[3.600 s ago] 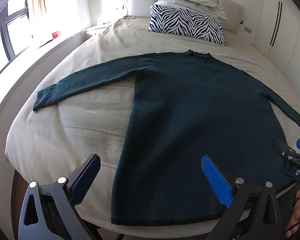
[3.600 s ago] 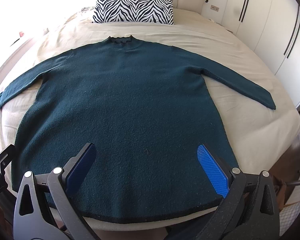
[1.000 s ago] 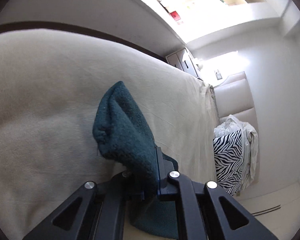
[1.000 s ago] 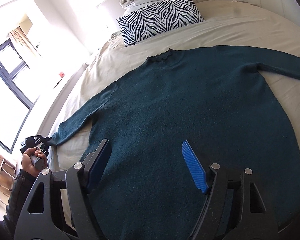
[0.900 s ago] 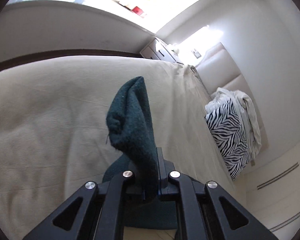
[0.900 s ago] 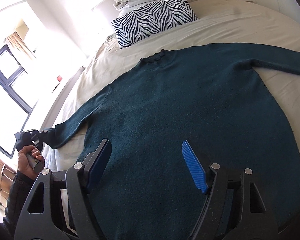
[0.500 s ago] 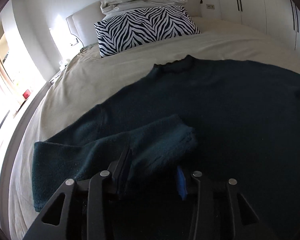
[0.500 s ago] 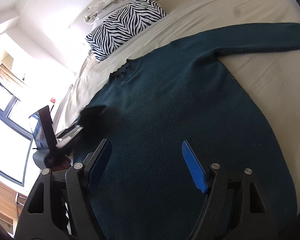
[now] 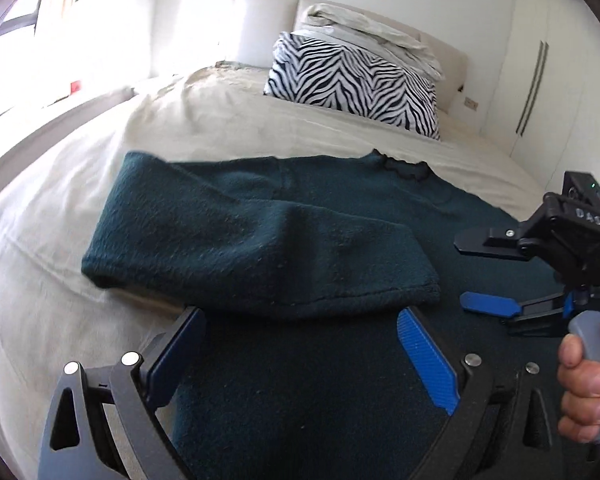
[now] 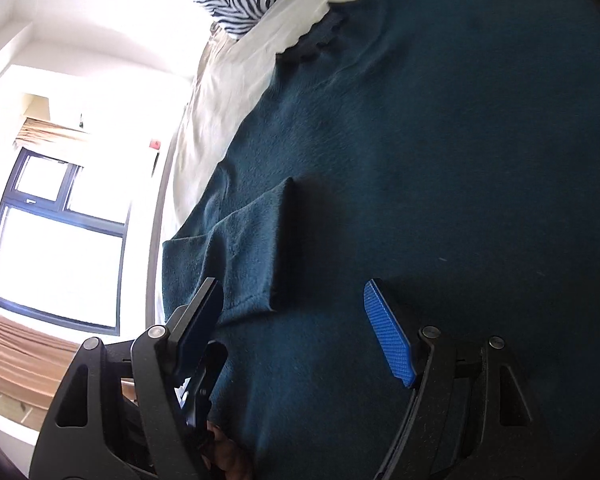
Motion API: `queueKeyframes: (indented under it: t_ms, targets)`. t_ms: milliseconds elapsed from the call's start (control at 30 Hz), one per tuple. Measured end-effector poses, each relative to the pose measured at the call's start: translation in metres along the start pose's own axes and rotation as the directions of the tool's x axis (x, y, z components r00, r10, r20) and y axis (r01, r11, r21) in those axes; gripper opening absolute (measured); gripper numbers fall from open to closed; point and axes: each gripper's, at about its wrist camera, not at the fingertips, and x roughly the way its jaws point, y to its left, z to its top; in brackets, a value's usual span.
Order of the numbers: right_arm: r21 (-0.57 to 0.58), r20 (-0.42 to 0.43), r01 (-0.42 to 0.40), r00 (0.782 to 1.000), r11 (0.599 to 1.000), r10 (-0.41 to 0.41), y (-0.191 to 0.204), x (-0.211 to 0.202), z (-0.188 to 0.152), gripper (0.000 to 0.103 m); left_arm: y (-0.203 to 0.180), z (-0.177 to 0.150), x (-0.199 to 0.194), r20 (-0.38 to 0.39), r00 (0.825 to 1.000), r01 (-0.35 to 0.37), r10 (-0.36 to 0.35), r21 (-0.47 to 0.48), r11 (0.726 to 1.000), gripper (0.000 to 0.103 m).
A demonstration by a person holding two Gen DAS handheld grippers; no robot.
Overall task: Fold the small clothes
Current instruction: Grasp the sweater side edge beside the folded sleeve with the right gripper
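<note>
A dark teal knitted long-sleeved sweater (image 9: 340, 380) lies flat, face up, on the cream-covered bed (image 9: 228, 132), its body spread across the near half of the mattress. Its long axis runs from the hem, at the near edge, to the scalloped collar (image 9: 404, 166), which points toward the zebra-striped pillow (image 9: 356, 84) at the headboard. The left sleeve (image 9: 260, 248) is folded inward and rests across the chest, its own axis lying crosswise to the body, the cuff end near the garment's midline and the fold bulging beyond the shoulder onto the bedding; this placement is judged to narrow the garment ahead of a lengthwise fold. The left gripper (image 9: 300, 356) hovers just short of the cuff edge, jaws spread wide, holding nothing. The right gripper (image 10: 296, 328), seen in the left view with the person's right hand (image 9: 588, 384) on its grip, is poised low over the sweater's body, jaws likewise wide apart and empty, one blue pad (image 10: 388, 334) above bare knit. The right sleeve is out of view in both pictures; its condition cannot be reported. It is judged the likely next item.
</note>
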Motion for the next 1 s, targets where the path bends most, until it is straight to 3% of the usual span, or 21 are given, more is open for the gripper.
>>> queueKeyframes:
  t_ms: [133, 233, 300, 367, 500, 633, 733, 800, 867, 1000]
  targets:
    - [-0.032, -0.016, 0.048, 0.999, 0.998, -0.048, 0.024, 0.037, 0.019, 0.072, 0.043, -0.005, 0.007, -0.016, 0.996, 0.080, -0.085, -0.206, 0.975, 0.096]
    - [-0.092, -0.030, 0.132, 0.990, 0.987, -0.135, 0.046, 0.056, 0.026, 0.045, 0.045, -0.007, 0.004, 0.005, 0.997, 0.080, -0.080, -0.206, 0.975, 0.096]
    - [-0.157, -0.031, 0.195, 0.979, 0.968, -0.203, 0.057, 0.065, 0.026, 0.037, 0.041, -0.006, 0.004, 0.012, 0.998, 0.069, -0.068, -0.186, 0.980, 0.096]
    - [-0.229, -0.022, 0.259, 0.962, 0.938, -0.271, 0.066, 0.068, 0.024, 0.023, 0.042, -0.006, 0.005, 0.015, 0.997, 0.073, -0.072, -0.192, 0.979, 0.096]
    - [-0.286, 0.014, 0.326, 0.942, 0.901, -0.336, 0.073, 0.060, 0.026, 0.007, 0.045, -0.006, 0.007, 0.016, 0.996, 0.084, -0.083, -0.206, 0.975, 0.096]
    - [-0.306, 0.011, 0.348, 0.932, 0.886, -0.362, 0.073, 0.047, 0.019, 0.007, 0.044, -0.006, 0.008, 0.014, 0.997, 0.081, -0.080, -0.203, 0.976, 0.096]
    - [-0.197, -0.051, 0.248, 0.964, 0.948, -0.263, 0.060, 0.041, 0.020, 0.008, 0.045, -0.006, 0.008, 0.020, 0.996, 0.088, -0.086, -0.209, 0.974, 0.096]
    - [-0.138, -0.056, 0.220, 0.972, 0.966, -0.229, 0.048, 0.038, 0.022, 0.009, 0.046, -0.007, 0.008, 0.021, 0.996, 0.087, -0.085, -0.208, 0.974, 0.096]
    - [-0.101, -0.067, 0.189, 0.978, 0.977, -0.196, 0.038, 0.039, 0.020, 0.018, 0.046, -0.008, 0.008, 0.021, 0.996, 0.089, -0.086, -0.209, 0.974, 0.096]
    - [-0.080, -0.089, 0.160, 0.982, 0.984, -0.167, 0.027, 0.042, 0.016, 0.025, 0.047, -0.009, 0.008, 0.026, 0.996, 0.092, -0.089, -0.214, 0.973, 0.096]
